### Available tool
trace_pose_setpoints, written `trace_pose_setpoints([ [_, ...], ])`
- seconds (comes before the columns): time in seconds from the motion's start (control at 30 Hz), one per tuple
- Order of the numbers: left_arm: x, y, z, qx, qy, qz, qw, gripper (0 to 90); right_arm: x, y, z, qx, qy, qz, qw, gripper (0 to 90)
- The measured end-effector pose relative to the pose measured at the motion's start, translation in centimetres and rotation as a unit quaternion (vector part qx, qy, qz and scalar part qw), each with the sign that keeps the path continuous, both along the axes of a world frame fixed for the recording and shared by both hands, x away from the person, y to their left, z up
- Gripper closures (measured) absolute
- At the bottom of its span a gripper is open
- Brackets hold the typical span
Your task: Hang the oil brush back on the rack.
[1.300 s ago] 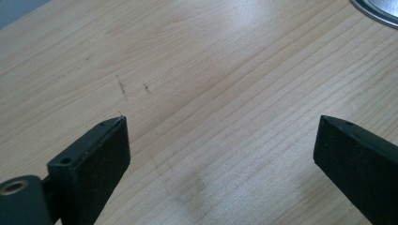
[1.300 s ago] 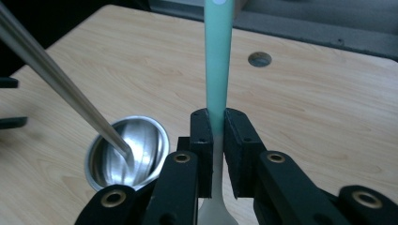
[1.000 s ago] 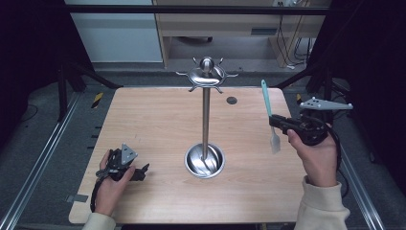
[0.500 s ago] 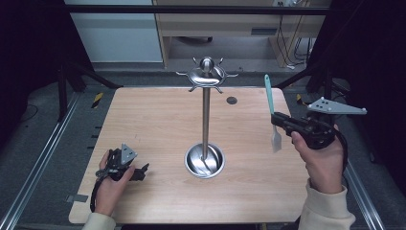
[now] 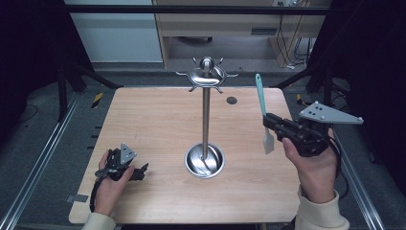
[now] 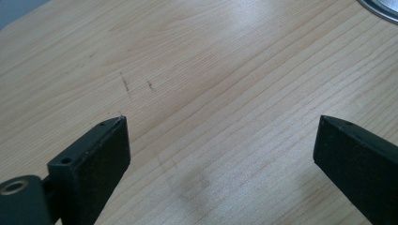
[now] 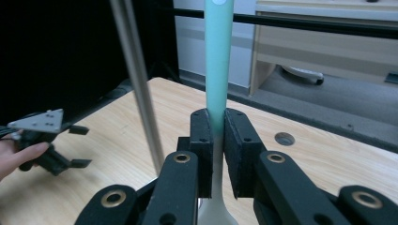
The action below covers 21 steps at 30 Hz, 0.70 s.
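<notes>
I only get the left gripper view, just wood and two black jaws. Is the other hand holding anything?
Observer: Yes, the right tool is shut on a spatula with a teal handle.
Operator: Which way does the spatula point?
Observer: Handle up, pale blade down, above the table.
Operator: What's that shiny edge in my corner?
Observer: The round base of a metal hook stand standing mid-table.
Operator: Anything hanging on it?
Observer: No, its hooks are bare.

My matt black claw (image 7: 216, 140) pinches a smooth teal plastic spatula (image 7: 218, 61) beside the shiny silver metal stand (image 5: 206, 120) on the pale grainy wood table (image 5: 153, 120).
</notes>
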<state>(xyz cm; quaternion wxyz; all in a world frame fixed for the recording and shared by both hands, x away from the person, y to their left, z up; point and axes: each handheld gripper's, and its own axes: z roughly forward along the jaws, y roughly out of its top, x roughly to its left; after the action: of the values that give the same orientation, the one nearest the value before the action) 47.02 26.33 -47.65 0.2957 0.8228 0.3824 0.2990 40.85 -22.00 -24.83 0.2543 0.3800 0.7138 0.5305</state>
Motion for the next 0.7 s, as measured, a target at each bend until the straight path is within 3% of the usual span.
trace_pose_setpoints([
  [0.2, 0.0, 0.0, 0.0, 0.001, 0.000, -0.001, 1.0000, 3.8, -0.8, 1.3, 0.4, -0.009, -0.013, 0.009, 0.9998, 82.4],
  [0.53, -0.1, -0.1, 0.0, 0.003, -0.002, -0.002, 1.0000, 3.8, -2.3, 3.6, -0.7, -0.021, -0.024, 0.016, 0.9994, 82.4],
  [0.7, 0.0, -0.1, 0.0, 0.005, 0.000, -0.003, 1.0000, 3.9, -3.0, 4.1, -0.5, -0.016, -0.043, 0.016, 0.9988, 82.4],
])
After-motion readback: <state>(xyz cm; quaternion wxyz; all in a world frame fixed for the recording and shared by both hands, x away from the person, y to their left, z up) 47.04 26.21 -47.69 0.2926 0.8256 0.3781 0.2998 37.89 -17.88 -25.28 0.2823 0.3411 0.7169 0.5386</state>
